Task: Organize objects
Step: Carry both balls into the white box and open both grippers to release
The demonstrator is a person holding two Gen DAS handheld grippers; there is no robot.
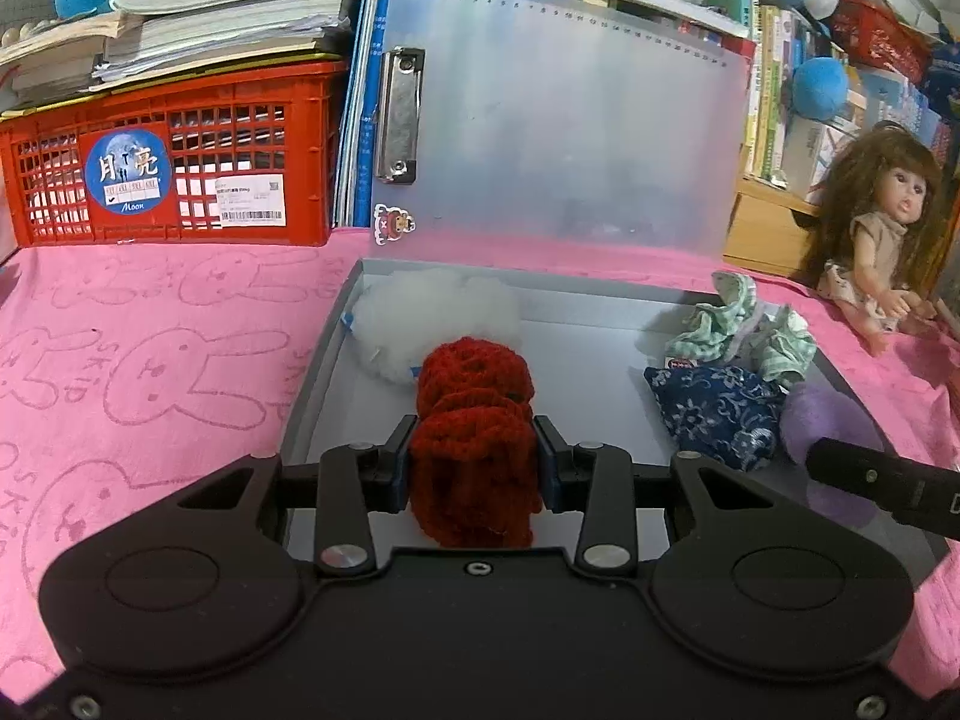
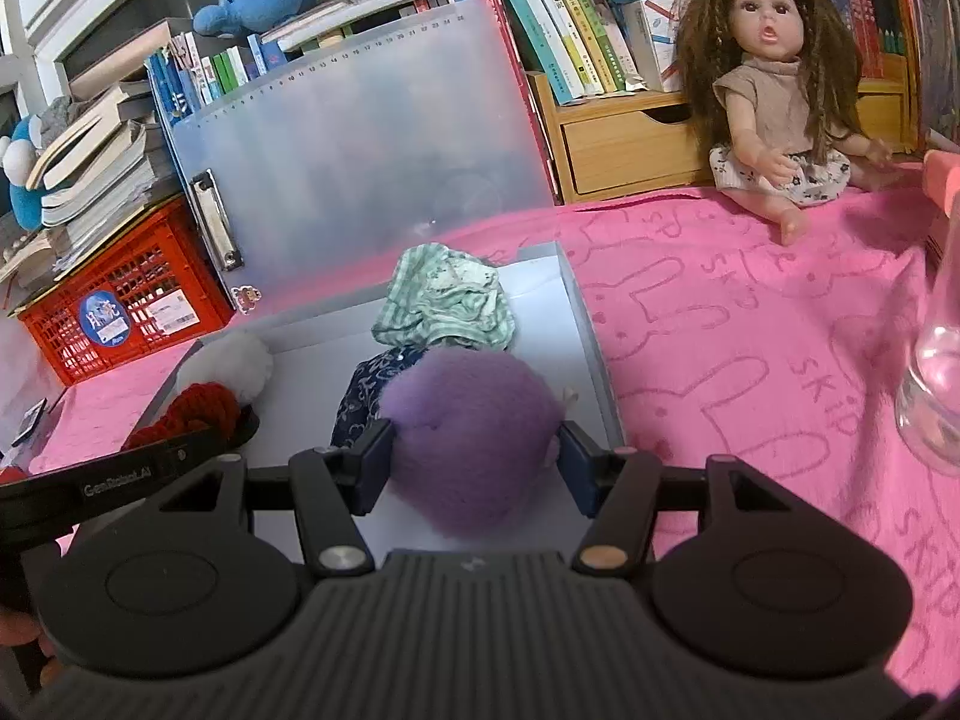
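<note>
My left gripper (image 1: 475, 461) is shut on a red knitted piece (image 1: 474, 420) and holds it over the near left part of an open grey box (image 1: 600, 306). My right gripper (image 2: 474, 456) is shut on a fluffy purple ball (image 2: 468, 420) over the box's (image 2: 576, 300) right side. In the box lie a white fluffy ball (image 1: 438, 312), a blue patterned cloth pouch (image 1: 714, 414) and a green striped cloth (image 1: 744, 330). The purple ball (image 1: 828, 420) and the right gripper's body show at the right of the left wrist view.
The box's translucent lid (image 1: 570, 120) stands upright behind it. A red crate (image 1: 168, 162) with books on top sits back left. A doll (image 2: 780, 72) sits back right on the pink towel (image 2: 750, 330). A clear glass vessel (image 2: 936, 372) stands at the right edge.
</note>
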